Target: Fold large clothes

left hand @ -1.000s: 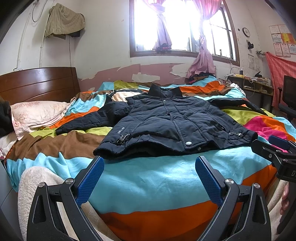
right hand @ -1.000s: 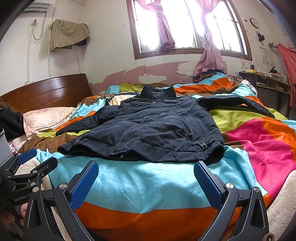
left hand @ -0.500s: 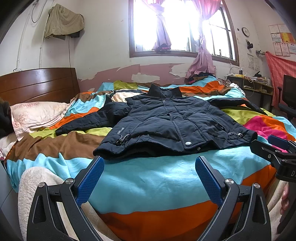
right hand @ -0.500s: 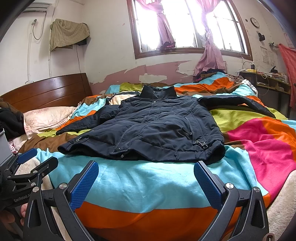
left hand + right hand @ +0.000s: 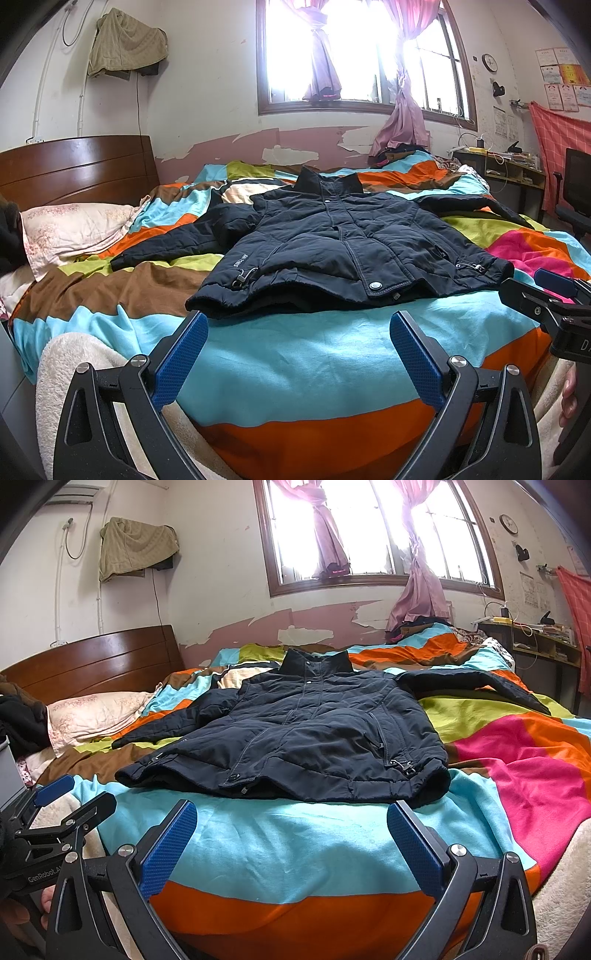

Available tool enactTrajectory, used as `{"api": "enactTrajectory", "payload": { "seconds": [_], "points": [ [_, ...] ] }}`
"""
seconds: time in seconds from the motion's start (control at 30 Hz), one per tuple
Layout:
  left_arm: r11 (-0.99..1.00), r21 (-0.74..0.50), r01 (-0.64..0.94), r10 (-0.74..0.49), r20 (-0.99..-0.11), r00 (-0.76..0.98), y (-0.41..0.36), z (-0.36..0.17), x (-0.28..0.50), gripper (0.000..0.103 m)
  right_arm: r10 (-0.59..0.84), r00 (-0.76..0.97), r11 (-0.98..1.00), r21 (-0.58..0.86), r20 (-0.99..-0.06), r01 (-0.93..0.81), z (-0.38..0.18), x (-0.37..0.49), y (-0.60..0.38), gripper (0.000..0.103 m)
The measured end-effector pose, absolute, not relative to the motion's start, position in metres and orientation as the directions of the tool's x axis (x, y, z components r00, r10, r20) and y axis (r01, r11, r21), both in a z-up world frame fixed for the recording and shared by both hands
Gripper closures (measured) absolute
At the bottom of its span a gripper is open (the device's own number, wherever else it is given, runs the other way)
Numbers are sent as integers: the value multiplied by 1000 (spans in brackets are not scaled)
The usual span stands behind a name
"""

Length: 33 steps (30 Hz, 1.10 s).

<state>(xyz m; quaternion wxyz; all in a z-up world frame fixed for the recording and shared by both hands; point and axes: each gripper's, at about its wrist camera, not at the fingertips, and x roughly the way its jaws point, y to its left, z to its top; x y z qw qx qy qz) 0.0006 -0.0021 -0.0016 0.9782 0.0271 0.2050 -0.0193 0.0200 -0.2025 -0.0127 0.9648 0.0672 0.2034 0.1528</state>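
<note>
Left tongs (image 5: 298,354): black frame, two angled arms, triangular cut-outs in each arm, silver round screw heads at pivots. Fingers (image 5: 181,360) faced with blue textured pads, fine cross-hatch grip.

Right tongs (image 5: 291,843): same build, black arms, blue dimpled pads (image 5: 413,849), silver screws beside each pad base.

Left tongs also seen from right wrist view, side-on: black linkage, blue pad tip, white lettering "GenRobot.AI" on body. Bare fingertips visible under it; sleeve not visible.
</note>
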Motion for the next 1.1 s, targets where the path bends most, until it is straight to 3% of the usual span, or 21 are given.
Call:
{"api": "enactTrajectory", "payload": {
  "seconds": [0.8, 1.1],
  "points": [
    [998, 42, 54, -32, -407, 913, -1, -2, 1, 6, 322, 869, 944, 192, -376, -267, -14, 21, -203, 0],
    [998, 15, 65, -51, -450, 891, 3, -6, 9, 6, 251, 858, 965, 179, -448, -189, -28, 33, -200, 0]
  ]
}}
